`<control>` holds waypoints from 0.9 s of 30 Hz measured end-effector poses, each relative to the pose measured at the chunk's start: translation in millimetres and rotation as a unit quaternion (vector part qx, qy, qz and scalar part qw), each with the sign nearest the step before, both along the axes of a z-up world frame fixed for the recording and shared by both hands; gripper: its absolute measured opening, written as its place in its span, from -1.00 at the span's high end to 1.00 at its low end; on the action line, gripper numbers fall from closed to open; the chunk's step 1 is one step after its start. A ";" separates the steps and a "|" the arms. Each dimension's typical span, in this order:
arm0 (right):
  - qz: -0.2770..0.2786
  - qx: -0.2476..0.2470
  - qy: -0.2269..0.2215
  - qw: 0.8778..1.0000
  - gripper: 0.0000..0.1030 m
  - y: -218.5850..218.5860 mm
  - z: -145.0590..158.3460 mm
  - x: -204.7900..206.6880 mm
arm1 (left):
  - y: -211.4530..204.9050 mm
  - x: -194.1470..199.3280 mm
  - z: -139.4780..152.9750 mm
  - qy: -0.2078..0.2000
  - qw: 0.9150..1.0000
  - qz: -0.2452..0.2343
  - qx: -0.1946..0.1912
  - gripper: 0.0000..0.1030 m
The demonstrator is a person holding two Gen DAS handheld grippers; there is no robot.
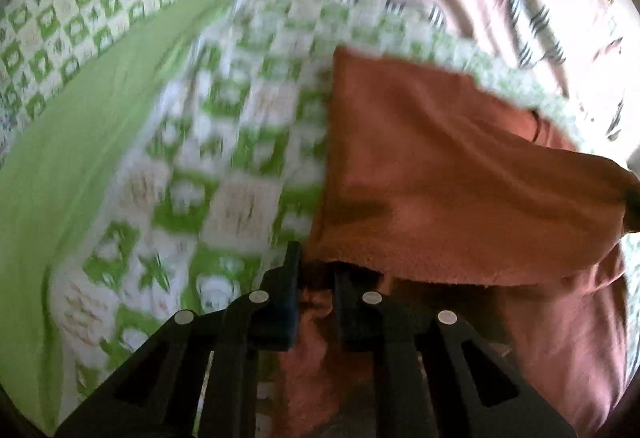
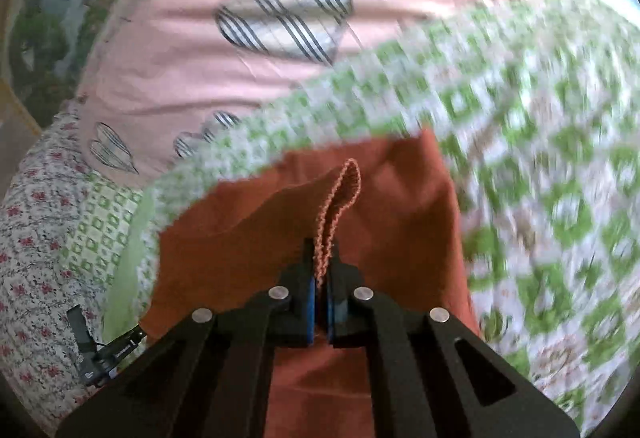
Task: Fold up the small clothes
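I hold a black two-finger claw in each hand over a bed covered with layered fabrics. My right claw (image 2: pixel 323 262) is pinched fully closed on a stitched hem of a small rust-orange garment (image 2: pixel 256 222), and a narrow loop of that hem stands up just beyond the fingertips. The blue pads (image 2: pixel 310 302) of this claw press the cloth from both sides. My left claw (image 1: pixel 316 266) is nearly closed, with rust-orange cloth between its fingers; a fold of the same garment (image 1: pixel 440 165) drapes over the fingertips, so I cannot see exactly where the pads meet the fabric. The garment lies on a green-and-white checked quilt (image 2: pixel 540 157), which is blurred in both views. In the left wrist view a plain light-green band of cloth (image 1: pixel 80 141) runs along the quilt's left side. Beyond the quilt lies a pale pink sheet (image 2: pixel 200 57) printed with striped hearts (image 2: pixel 284 17). In the right wrist view a white cloth with small red flowers (image 2: pixel 36 238) fills the lower left, and a small black clip-like object (image 2: pixel 100 350) rests on it beside the garment's lower left edge; what it is I cannot tell.
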State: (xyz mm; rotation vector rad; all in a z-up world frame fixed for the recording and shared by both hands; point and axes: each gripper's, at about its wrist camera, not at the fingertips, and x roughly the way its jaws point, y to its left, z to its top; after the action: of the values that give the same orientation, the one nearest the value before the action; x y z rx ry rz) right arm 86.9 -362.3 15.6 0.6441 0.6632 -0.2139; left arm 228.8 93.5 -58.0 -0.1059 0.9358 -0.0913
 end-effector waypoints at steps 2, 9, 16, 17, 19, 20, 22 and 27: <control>0.003 0.001 0.024 1.000 0.91 1.2 -17.3 2.2 | 1.1 -4.1 1.4 -0.008 1.000 0.001 -0.002 0.78; -0.012 -0.016 0.030 0.999 0.91 -8.3 -17.9 2.8 | 3.3 -8.4 8.6 -0.018 1.000 0.003 -0.008 0.80; -0.010 -0.008 0.073 0.997 0.86 -10.7 -43.9 8.0 | 14.5 -14.1 4.8 0.011 0.999 -0.004 -0.043 0.76; -0.020 -0.006 0.071 0.997 0.74 -12.5 -40.7 3.0 | 16.5 -20.3 10.4 0.011 0.998 -0.017 -0.054 0.77; -0.052 -0.027 0.066 0.996 0.48 -14.8 -28.6 -11.6 | 22.7 -35.6 25.1 0.002 0.995 -0.049 -0.086 0.75; -0.062 -0.039 0.059 0.996 0.43 -13.8 -22.3 -17.7 | 23.8 -39.8 31.0 -0.005 0.994 -0.059 -0.096 0.75; -0.061 -0.057 0.034 0.996 0.43 -6.0 -8.9 -26.2 | 20.3 -46.9 45.0 -0.025 0.992 -0.076 -0.103 0.75; 0.046 -0.030 0.044 0.998 0.29 23.4 -17.4 10.1 | -17.5 -23.0 42.0 -0.019 0.989 -0.110 -0.096 0.64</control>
State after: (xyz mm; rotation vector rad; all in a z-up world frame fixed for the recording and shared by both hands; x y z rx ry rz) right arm 97.0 -338.9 -1.8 0.5474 0.7664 -0.1777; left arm 205.8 76.0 -16.0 -0.1781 0.8972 -0.3867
